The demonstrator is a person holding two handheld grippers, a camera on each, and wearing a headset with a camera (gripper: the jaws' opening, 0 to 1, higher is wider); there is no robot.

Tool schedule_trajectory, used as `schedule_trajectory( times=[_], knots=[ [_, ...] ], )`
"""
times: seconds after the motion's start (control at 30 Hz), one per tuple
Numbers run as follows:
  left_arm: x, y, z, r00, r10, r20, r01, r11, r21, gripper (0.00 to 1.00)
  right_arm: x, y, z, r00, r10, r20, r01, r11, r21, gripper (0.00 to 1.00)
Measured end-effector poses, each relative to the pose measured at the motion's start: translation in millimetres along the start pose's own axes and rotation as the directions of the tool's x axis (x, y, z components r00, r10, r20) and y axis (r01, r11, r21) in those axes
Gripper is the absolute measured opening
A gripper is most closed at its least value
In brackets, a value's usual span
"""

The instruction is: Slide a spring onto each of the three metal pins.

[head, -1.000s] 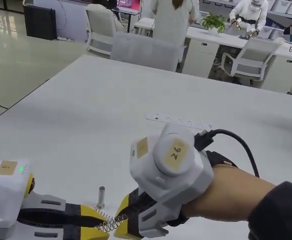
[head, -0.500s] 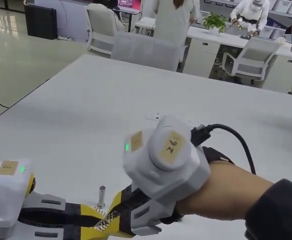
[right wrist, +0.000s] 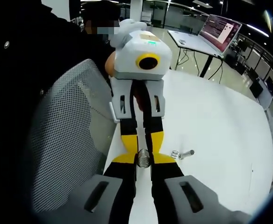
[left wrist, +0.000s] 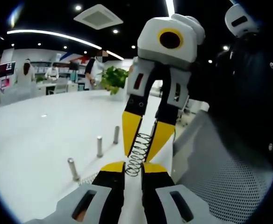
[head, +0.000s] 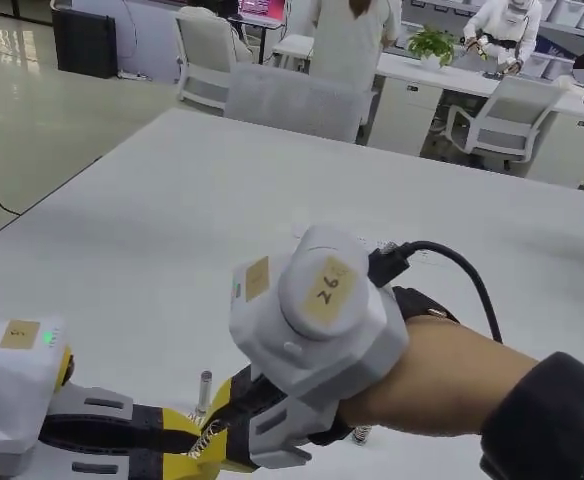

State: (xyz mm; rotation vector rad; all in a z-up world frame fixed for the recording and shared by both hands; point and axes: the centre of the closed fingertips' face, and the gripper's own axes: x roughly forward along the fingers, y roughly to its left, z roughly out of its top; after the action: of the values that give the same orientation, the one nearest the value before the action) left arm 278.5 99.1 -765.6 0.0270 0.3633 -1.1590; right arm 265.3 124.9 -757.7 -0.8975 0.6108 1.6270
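A steel spring (left wrist: 140, 147) spans the two grippers, which meet tip to tip low over the white table (head: 172, 230). My left gripper (left wrist: 133, 169) grips the spring's near end. My right gripper (left wrist: 139, 157) comes from above, its yellow fingers (left wrist: 131, 130) closed around the coil. In the right gripper view the spring (right wrist: 144, 158) appears end-on between my right gripper (right wrist: 144, 163) tips, facing my left gripper (right wrist: 143, 143). Three upright metal pins (left wrist: 99, 146) stand bare just left of the jaws. In the head view one pin (head: 204, 388) rises right behind the spring (head: 208, 434).
A small loose spring (right wrist: 176, 154) lies on the table next to the grippers. A power strip (head: 307, 236) sits at mid-table. Chairs (head: 292, 100), desks and people stand beyond the far edge. My sleeve and a cable (head: 462, 270) trail to the right.
My right gripper has moved left toward the left gripper, and the stretch of spring between them has shortened. The left gripper has stayed put.
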Motion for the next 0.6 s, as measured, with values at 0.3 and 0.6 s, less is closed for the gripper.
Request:
schedule_trajectory(
  times=[0.3, 0.6],
  knots=[
    [-1.4, 3.9, -3.8, 0.9998, 0.018, -0.007, -0.018, 1.000, -0.008, 0.13, -1.9, -5.2, -7.1, 0.9996, -0.018, -0.021, 0.018, 1.000, 0.011, 0.08],
    [-7.4, 15.7, -5.4, 0.9972, 0.075, 0.006, -0.074, 0.997, -0.029, 0.27, -5.1, -10.0, -19.9, 0.9979, -0.035, -0.055, 0.036, 0.999, 0.025, 0.08]
  ],
)
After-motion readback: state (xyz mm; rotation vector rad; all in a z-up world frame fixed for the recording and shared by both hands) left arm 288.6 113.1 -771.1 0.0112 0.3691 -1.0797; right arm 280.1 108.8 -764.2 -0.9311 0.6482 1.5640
